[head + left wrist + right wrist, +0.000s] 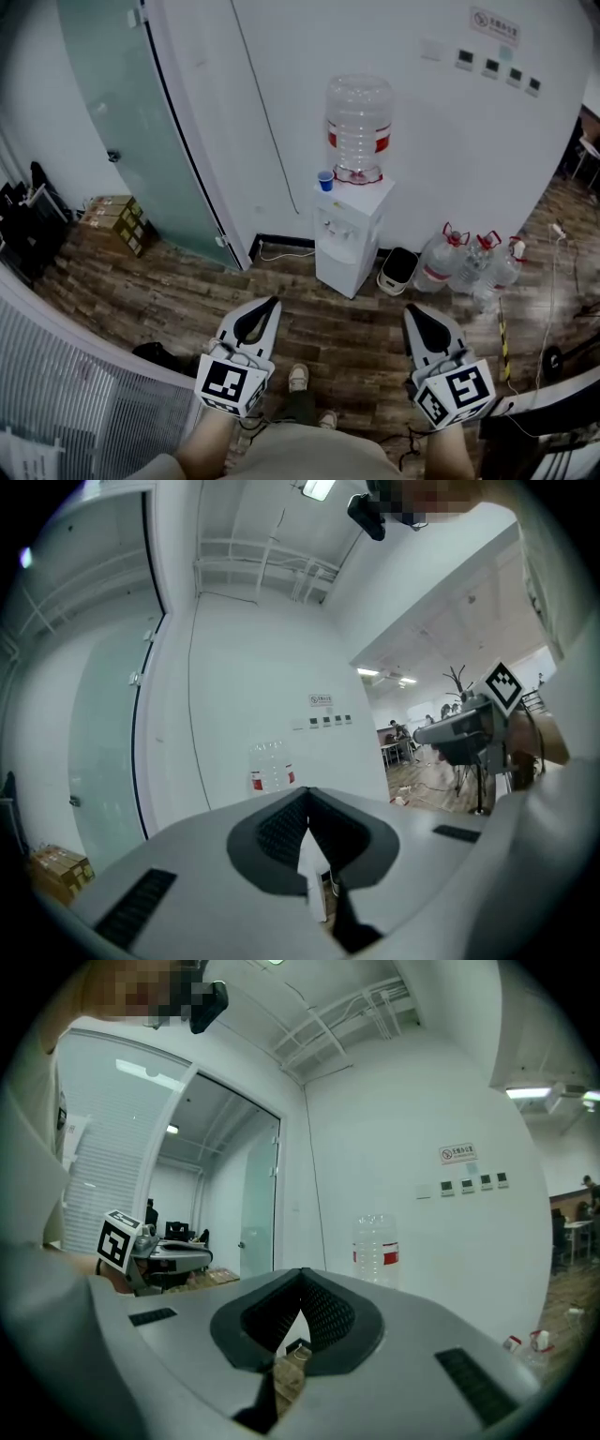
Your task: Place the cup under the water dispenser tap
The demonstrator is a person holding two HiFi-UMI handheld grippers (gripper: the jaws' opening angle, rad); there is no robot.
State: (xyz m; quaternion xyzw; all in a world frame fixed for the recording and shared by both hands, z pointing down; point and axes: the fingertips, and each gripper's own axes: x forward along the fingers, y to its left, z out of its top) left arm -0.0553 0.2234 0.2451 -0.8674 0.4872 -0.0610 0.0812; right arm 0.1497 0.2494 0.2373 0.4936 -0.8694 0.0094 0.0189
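Head view: a white water dispenser [349, 246] stands on the wood floor [356, 328] against the white wall. A clear bottle [359, 122] with a red band is mounted on top of it. The blue cup [325, 180] stands upright at the left edge of the dispenser's top, just beside the bottle's base and above the taps [336, 227]. The left gripper [270, 307] and the right gripper [412, 314] are held side by side over the floor, both pointing toward the dispenser and well apart from it and from the cup.

Left gripper view: the jaws are clenched together, with nothing between them.

Right gripper view: the jaws are likewise pressed together and empty, and the mounted bottle shows beyond them.

Several spare water bottles [466, 262] sit on the floor to the right of the dispenser, near the wall.
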